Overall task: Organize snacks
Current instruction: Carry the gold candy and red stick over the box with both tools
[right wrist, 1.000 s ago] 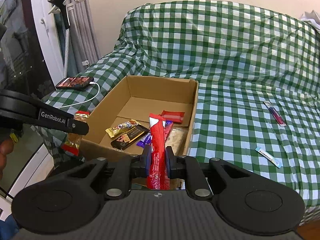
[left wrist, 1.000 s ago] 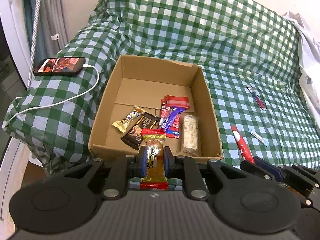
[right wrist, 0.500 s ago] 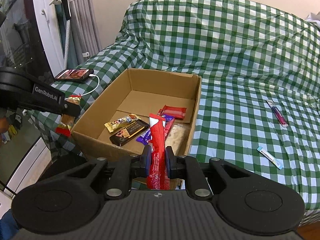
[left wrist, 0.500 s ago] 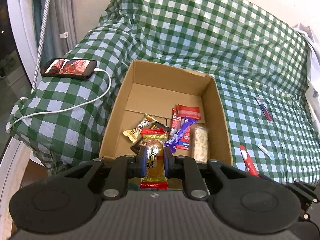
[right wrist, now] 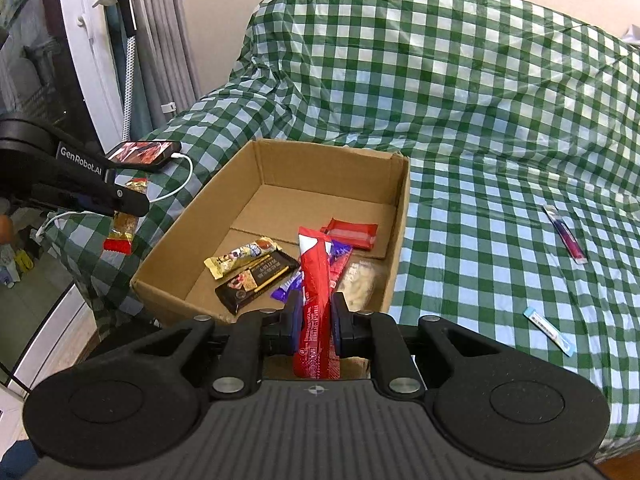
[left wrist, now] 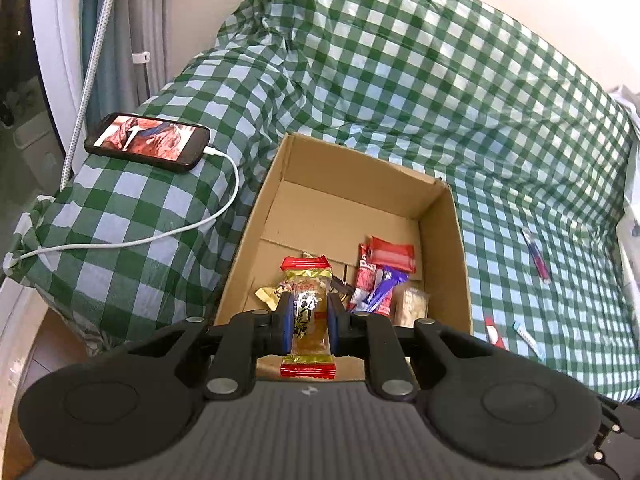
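Observation:
An open cardboard box [left wrist: 460, 240] [right wrist: 400, 216] sits on the green checked cover and holds several snack bars. My left gripper [left wrist: 308, 314] is shut on a gold snack pack with red ends [left wrist: 306, 280], at the box's near left corner. In the right wrist view that gripper [right wrist: 130, 204] hangs left of the box with the pack [right wrist: 124, 220] dangling below it. My right gripper [right wrist: 316, 310] is shut on a long red snack bar [right wrist: 316, 272], held upright over the box's near wall. Inside lie a yellow bar [right wrist: 240, 256], a dark bar [right wrist: 256, 280] and a red bar [right wrist: 354, 232].
A phone [left wrist: 148, 142] on a white cable [left wrist: 160, 236] lies on the covered armrest left of the box. A purple-red stick [right wrist: 566, 236] and a small blue-white sachet [right wrist: 550, 330] lie on the cover to the right. A stand and curtain are at far left.
In both wrist views the box has shifted rightward and looms closer. Seen from the right wrist camera, the left gripper has drawn away to the left. Both grips are unchanged.

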{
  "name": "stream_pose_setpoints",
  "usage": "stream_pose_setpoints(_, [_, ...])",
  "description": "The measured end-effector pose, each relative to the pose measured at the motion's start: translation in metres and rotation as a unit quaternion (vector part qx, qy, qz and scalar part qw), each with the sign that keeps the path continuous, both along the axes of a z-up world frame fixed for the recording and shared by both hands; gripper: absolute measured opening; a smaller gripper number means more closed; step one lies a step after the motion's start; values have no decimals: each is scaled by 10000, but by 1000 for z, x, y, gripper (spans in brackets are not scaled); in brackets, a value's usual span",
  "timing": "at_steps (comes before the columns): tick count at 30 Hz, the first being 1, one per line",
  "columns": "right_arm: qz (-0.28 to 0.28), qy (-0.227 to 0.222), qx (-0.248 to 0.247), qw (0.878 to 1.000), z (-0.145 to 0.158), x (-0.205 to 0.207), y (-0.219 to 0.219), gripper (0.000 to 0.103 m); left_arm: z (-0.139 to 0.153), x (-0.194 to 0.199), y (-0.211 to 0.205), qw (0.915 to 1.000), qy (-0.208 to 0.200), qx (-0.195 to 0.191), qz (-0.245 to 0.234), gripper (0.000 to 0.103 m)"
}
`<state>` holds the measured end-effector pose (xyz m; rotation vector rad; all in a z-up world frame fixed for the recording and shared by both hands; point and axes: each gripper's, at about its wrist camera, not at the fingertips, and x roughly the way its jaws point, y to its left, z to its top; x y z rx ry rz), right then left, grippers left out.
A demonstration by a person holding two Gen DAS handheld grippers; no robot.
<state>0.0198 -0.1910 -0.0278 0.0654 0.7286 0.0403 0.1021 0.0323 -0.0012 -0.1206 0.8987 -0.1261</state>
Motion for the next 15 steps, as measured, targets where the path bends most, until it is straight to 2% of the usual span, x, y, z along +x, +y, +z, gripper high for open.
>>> stream_pose_setpoints(4, [19, 12, 8, 10000, -2, 16, -2, 16, 0, 16, 0, 10000, -11, 39, 62, 18])
stream_pose_setpoints(9, [37, 40, 21, 10000, -6, 36, -4, 16, -4, 40, 1, 9997, 160, -199, 61, 18])
stream_pose_setpoints(15, [45, 59, 28, 10000, -13, 59, -4, 16, -13, 63, -9, 9997, 213, -96, 29, 18])
